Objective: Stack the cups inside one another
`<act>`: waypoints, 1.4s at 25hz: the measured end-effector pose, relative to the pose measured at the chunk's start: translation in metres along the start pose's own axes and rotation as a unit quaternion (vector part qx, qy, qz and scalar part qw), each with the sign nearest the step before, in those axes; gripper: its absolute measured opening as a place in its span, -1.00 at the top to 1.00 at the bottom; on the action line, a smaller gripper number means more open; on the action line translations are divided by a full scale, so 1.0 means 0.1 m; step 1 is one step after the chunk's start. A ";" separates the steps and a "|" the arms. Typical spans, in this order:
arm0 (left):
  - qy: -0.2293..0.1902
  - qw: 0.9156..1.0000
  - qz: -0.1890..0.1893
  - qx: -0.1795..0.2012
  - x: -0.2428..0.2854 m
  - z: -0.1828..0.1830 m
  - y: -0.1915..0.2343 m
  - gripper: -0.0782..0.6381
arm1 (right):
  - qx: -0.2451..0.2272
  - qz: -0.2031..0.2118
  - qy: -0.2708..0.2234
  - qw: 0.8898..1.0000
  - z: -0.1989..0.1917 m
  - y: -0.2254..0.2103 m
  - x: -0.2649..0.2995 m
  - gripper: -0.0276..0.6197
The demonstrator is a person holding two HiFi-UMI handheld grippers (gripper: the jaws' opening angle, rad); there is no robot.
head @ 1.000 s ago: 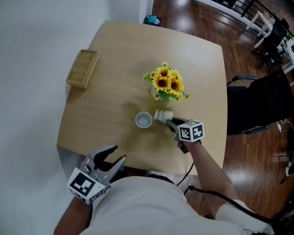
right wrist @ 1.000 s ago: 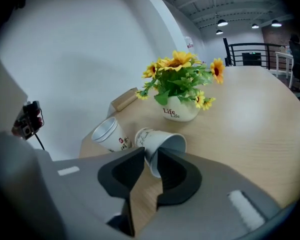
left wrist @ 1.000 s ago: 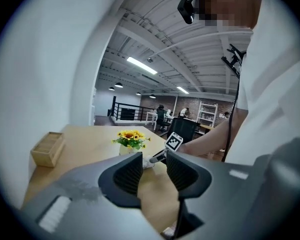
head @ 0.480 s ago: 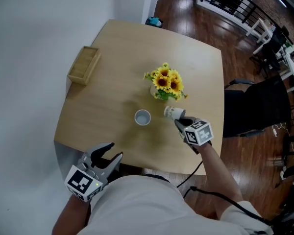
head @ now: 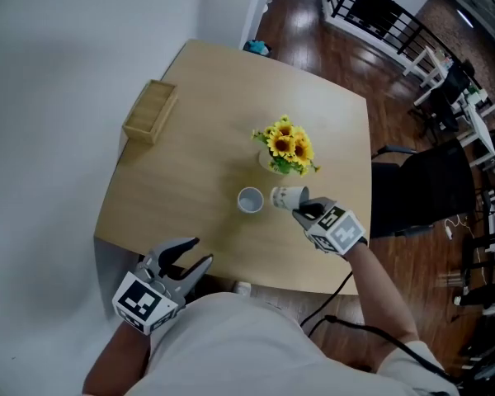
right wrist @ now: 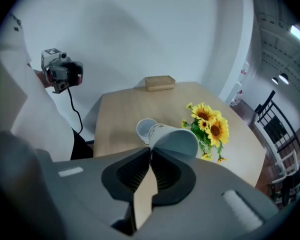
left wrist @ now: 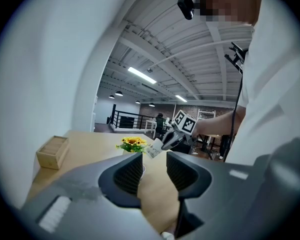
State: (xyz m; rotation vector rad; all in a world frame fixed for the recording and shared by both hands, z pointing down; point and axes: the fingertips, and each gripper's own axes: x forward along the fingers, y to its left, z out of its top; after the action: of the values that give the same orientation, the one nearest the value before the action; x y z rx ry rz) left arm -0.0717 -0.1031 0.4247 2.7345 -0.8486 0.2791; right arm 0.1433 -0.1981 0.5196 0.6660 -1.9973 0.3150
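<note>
- The held cup (right wrist: pixel 174 140) is pinched by its rim between the closed jaws of the right gripper (head: pixel 301 210). It is carried tipped onto its side above the table (head: pixel 198 81), mouth toward the gripper and base pointing away. Such a rim pinch is judged to leave the base free for lowering into another cup.
- The second cup (head: pixel 250 200) is seen upright on the table, mouth up, just beside the held one. It is judged to be the receiver, so the held cup would first have to be turned upright.
- The left gripper (head: pixel 184 258) is held off the near table edge, jaws apart with nothing between them — apparently not needed for this step.
- The sunflowers (head: pixel 288 146) are placed close behind both cups; the wooden box (head: pixel 151 111) is set well apart, near the far left edge.
- How deep the rim sits in the jaws cannot be made out, since that part is covered by them.
- The gap between the two cups is hard to judge from above, and the flowers' vase is mostly hidden by blooms.
</note>
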 end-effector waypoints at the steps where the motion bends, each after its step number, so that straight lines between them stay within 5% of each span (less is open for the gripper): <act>1: -0.004 1.000 -0.003 -0.005 -0.04 -0.01 0.03 0.34 | -0.015 -0.002 0.009 1.000 0.07 0.05 0.02 0.85; 10: -0.028 0.999 -0.006 -0.029 -0.49 -0.18 0.34 0.34 | -0.151 -0.026 0.109 0.982 0.36 0.41 0.39 0.85; 18: -0.030 0.998 0.003 -0.047 -0.87 -0.30 0.56 0.34 | -0.195 -0.037 0.170 0.965 0.38 0.43 0.63 0.85; 22: -0.025 0.998 0.002 -0.052 -0.97 -0.38 0.65 0.34 | -0.192 -0.039 0.181 0.964 0.37 0.44 0.71 0.83; 24: -0.023 0.998 0.000 -0.054 -0.97 -0.42 0.69 0.34 | -0.182 -0.037 0.179 0.966 0.37 0.44 0.76 0.32; 25: -0.022 0.998 -0.002 -0.054 -0.97 -0.44 0.69 0.34 | -0.176 -0.039 0.176 0.968 0.37 0.44 0.77 0.25; 30: -0.018 0.998 -0.018 -0.053 -1.02 -0.42 0.66 0.34 | -0.140 -0.078 0.144 0.976 0.43 0.47 0.57 0.14; 35: -0.003 0.998 -0.044 -0.054 -0.92 -0.51 0.68 0.34 | -0.057 -0.144 0.086 0.984 0.35 0.51 0.22 -0.05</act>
State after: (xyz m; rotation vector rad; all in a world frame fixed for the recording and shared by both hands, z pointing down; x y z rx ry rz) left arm -0.1913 -0.0934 0.4622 2.6636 -0.7212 0.2007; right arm 0.0800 -0.1801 0.5242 0.8158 -1.7139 0.0802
